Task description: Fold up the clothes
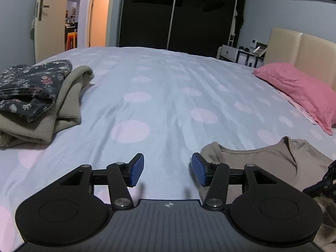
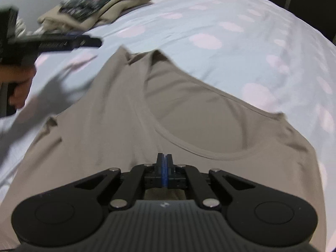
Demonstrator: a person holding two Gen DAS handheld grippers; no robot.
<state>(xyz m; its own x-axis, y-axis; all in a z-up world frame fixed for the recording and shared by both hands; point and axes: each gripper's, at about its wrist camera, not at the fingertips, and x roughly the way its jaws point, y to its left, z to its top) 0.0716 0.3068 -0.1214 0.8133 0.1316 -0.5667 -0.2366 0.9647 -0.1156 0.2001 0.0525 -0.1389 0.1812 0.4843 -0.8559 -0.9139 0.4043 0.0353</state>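
- taupe top [image 2: 117, 130] lies spread flat on the bed cover [image 2: 210, 16], wide scoop neckline [image 2: 201, 126] facing up, shoulders toward the far side
- no readable brand, label or writing on the top or anywhere else; only a small round emblem on each gripper body
- right gripper [image 2: 164, 157] hangs over the near part of the top, just below the neckline edge; its blue pads are pressed together, and whether fabric is pinched between them can't be told
- left gripper [image 1: 168, 169] sits over bare bed cover at the top's left edge, jaws apart, nothing between the blue pads [image 1: 137, 169]; the top's shoulder is just beside the right-hand pad
- in the right wrist view the left gripper shows at far left with a hand [image 2: 20, 88] on it, blurred
- folded pile far left: dark floral garment [image 1: 31, 84] on a beige one [image 1: 69, 96], well apart from the top
- pink pillow [image 1: 298, 90] far right by the headboard [image 1: 304, 50]
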